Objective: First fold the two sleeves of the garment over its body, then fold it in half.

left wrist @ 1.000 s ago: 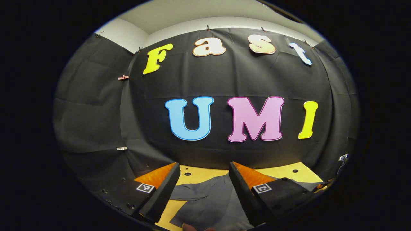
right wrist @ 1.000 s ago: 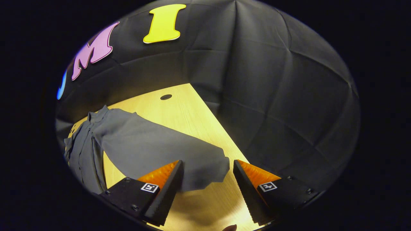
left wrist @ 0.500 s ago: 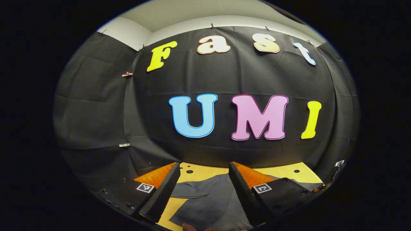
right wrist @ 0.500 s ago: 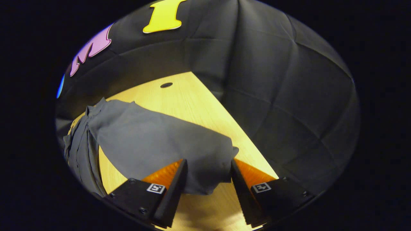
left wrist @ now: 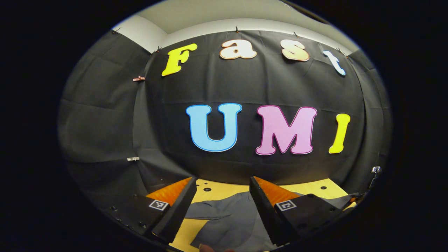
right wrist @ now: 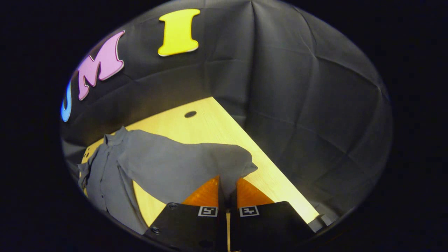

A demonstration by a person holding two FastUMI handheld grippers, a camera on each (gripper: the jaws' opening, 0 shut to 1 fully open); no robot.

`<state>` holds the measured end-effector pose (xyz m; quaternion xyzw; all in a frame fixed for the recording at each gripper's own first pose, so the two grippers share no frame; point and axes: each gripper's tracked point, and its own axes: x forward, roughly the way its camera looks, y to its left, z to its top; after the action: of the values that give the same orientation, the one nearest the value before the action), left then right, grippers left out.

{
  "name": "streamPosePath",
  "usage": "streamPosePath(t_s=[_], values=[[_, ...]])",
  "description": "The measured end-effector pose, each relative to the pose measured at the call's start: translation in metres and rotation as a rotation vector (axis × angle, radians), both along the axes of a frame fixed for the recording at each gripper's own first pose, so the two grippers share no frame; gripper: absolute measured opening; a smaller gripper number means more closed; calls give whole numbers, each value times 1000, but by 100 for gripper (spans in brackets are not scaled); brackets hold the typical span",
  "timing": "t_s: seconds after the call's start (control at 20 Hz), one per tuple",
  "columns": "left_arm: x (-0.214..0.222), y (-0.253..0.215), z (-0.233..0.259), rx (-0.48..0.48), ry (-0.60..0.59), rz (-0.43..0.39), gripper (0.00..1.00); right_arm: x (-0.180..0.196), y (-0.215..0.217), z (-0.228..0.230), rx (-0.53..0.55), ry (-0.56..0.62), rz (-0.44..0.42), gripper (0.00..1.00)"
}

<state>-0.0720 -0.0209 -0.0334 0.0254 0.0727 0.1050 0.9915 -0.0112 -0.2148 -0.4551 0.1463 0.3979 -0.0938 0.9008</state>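
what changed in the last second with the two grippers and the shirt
The right gripper moved in on the sleeve end and closed; its fingers now pinch the cuff, bunching and lifting the fabric off the table. The left gripper stayed open, hovering over the shirt body.

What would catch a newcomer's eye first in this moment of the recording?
In the right gripper view, the right gripper is clamped shut on the cuff end of the grey shirt's sleeve, which stretches across the yellow wooden table. In the left gripper view, the left gripper hangs open above the shirt's body.
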Motion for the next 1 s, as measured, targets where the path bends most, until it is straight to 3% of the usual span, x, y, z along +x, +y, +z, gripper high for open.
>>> streamPosePath(t_s=[0.4, 0.75, 1.0], values=[[15, 53, -14, -73, -2, 14, 96, 24, 60, 115, -4, -190, 55, 8], [20, 102, -16, -44, -10, 29, 96, 56, 165, 183, 74, -293, 175, 8], [16, 129, -24, -41, 0, 60, 95, 71, 255, 209, 138, -335, 313, 8]])
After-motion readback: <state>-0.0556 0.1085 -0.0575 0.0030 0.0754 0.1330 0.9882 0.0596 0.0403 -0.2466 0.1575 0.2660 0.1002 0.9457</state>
